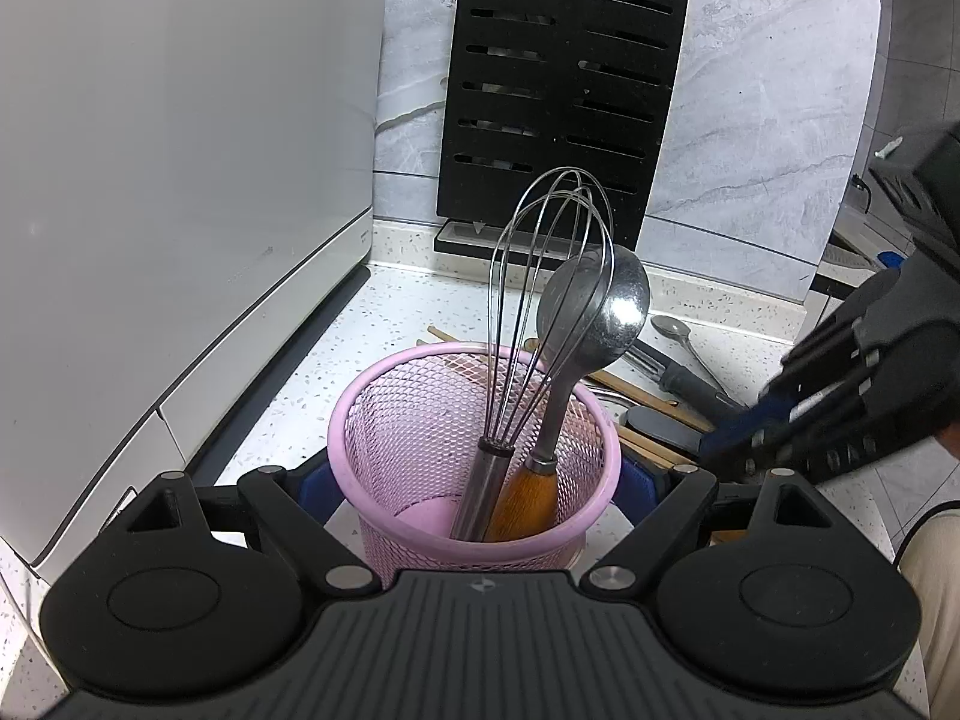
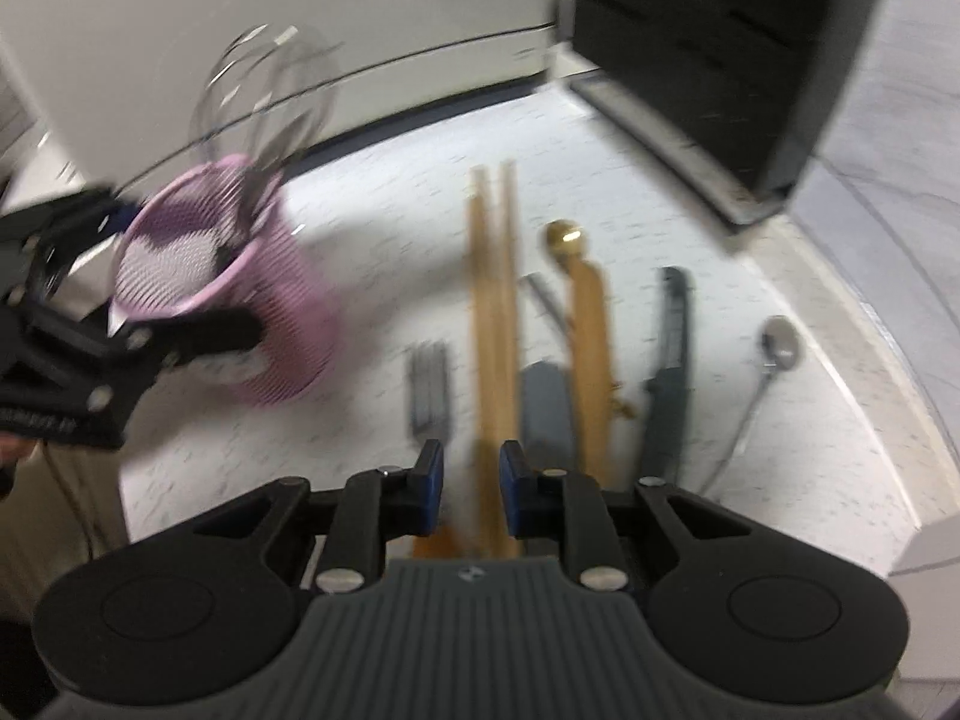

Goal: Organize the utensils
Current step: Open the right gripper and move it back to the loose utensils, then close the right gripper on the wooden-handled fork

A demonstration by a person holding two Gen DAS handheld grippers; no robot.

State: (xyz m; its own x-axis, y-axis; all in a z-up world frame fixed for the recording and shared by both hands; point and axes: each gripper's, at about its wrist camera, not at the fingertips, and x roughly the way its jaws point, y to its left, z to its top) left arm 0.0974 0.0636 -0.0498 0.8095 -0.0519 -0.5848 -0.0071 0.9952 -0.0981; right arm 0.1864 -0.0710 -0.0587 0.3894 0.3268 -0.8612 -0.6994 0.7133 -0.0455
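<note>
right gripper (image 2: pixel 471 495) jaws narrow around wooden chopsticks (image 2: pixel 493 300), contact unclear; left gripper (image 1: pixel 474 480) clamps the pink basket (image 1: pixel 384 420).

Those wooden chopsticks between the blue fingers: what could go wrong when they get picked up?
The chopsticks lie as a pair between the right gripper fingers, so one could slip free. The fork and the gray handle lie close beside them and might be nudged. The pink basket already holds a tall whisk that could block them.
</note>
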